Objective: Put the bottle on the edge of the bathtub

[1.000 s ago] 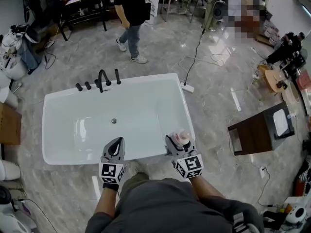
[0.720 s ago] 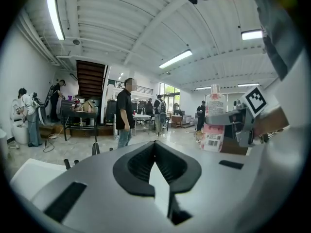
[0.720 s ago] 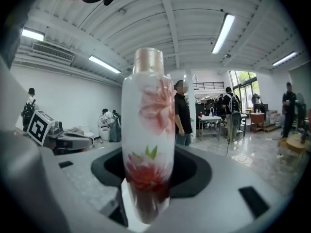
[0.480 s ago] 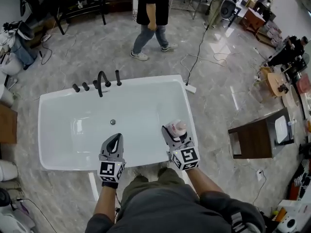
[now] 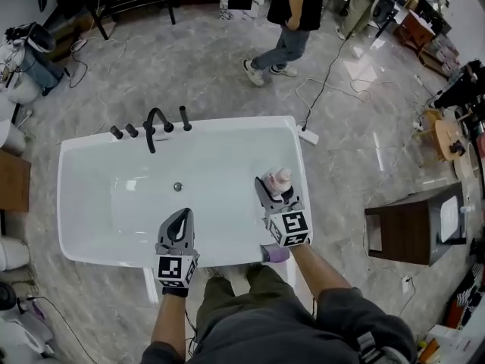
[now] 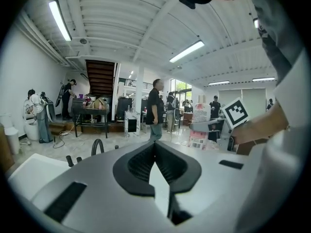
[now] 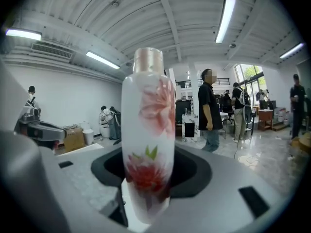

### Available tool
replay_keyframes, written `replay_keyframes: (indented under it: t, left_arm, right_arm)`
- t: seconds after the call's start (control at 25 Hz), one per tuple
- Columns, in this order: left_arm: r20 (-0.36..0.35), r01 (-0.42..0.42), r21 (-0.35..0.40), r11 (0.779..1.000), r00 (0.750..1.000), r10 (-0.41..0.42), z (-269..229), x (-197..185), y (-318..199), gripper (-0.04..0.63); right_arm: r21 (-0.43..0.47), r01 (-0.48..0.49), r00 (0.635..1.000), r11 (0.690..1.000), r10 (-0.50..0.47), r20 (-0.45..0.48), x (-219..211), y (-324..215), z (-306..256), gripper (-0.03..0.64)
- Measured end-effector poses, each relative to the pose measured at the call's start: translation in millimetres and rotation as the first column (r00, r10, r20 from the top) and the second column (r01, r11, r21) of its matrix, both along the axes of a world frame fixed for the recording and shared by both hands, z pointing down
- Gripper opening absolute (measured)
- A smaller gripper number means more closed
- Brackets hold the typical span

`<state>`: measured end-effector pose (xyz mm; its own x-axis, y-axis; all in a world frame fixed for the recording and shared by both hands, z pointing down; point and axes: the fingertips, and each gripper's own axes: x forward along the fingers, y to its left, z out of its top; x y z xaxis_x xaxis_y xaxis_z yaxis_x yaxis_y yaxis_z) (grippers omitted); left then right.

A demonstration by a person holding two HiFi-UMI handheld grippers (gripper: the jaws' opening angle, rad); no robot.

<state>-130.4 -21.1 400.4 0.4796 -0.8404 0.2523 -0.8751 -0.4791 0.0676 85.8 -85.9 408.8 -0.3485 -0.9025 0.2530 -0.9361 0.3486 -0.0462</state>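
A white bottle (image 5: 281, 179) with pink flowers and a pale cap stands upright between the jaws of my right gripper (image 5: 273, 196), which is shut on its lower body. In the right gripper view the bottle (image 7: 148, 125) fills the middle, with the right gripper (image 7: 148, 183) closed round its base. It hangs over the right end of the white bathtub (image 5: 297, 154), just inside the rim. My left gripper (image 5: 179, 222) hovers over the tub's near rim, shut and empty. The left gripper (image 6: 155, 147) shows its tips touching.
A black faucet with handles (image 5: 155, 123) stands on the tub's far rim, and a drain (image 5: 177, 186) lies mid-basin. On the marble floor are a white power strip (image 5: 308, 136), cables and a dark wooden cabinet (image 5: 413, 230) at right. A person (image 5: 292, 21) walks beyond the tub.
My right gripper has carried the bottle a little farther from me along the tub's right end. The left gripper has hardly moved. The walking person has gone rightward.
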Motion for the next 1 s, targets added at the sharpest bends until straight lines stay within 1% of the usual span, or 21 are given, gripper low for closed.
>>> replay_keyframes:
  t: [0.4, 0.64, 1.0]
  left_arm:
    - [0.011, 0.017, -0.061, 0.998, 1.0, -0.016, 46.2, 20.9, -22.8, -0.002]
    - [0.017, 0.02, -0.105, 0.994, 1.0, -0.018, 77.9, 22.0, -29.5, -0.002]
    - [0.039, 0.026, -0.149, 0.989, 0.999, -0.021, 114.7, 17.7, -38.7, -0.002]
  right_arm:
    - [0.006, 0.01, 1.0, 1.0, -0.01, -0.023, 22.5, -75.4, 50.6, 0.224]
    - [0.015, 0.018, 0.999, 1.0, -0.017, -0.038, 19.8, -123.0, 85.4, 0.224]
    - [0.027, 0.013, 0.999, 1.0, -0.012, -0.051, 14.0, -191.3, 135.6, 0.224]
